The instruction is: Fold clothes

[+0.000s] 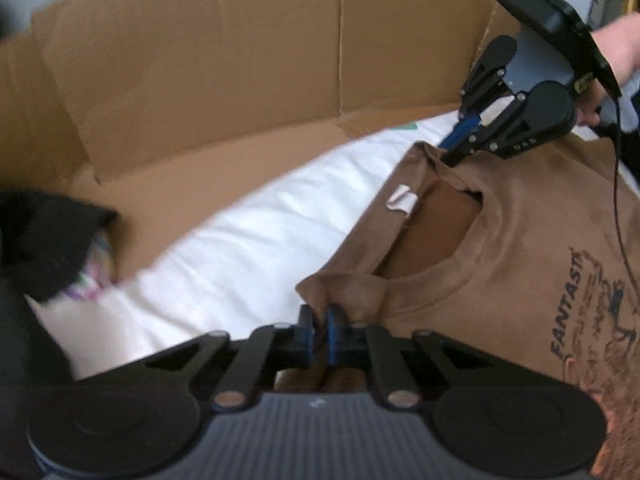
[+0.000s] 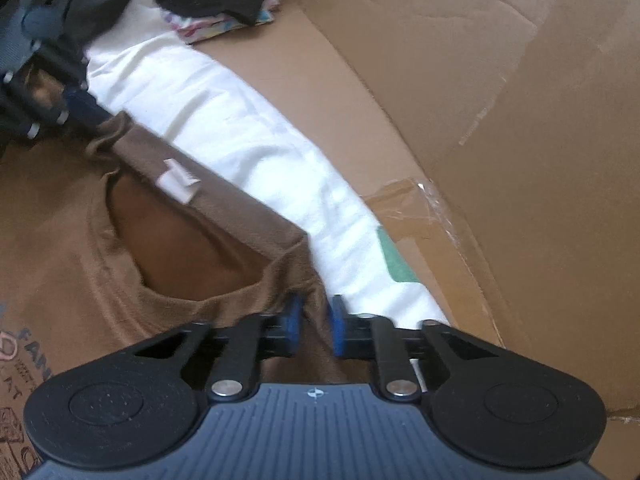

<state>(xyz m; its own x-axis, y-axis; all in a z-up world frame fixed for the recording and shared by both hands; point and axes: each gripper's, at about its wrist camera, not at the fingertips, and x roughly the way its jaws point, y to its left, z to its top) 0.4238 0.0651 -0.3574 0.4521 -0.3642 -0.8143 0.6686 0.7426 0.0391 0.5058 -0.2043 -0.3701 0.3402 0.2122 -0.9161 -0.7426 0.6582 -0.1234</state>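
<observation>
A: Item: brown T-shirt, soft, light, limp; best held at the shoulder seams beside the collar.

B: Held so now: left claw and right claw each pinched narrow on a shoulder. Dark chest print, white neck label. It lies on the white sheet, near the cardboard wall.

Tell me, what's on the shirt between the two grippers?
Between the left gripper and right gripper, the brown T-shirt shows its open neck hole and a small white tag. The left wrist view shows it best.
</observation>
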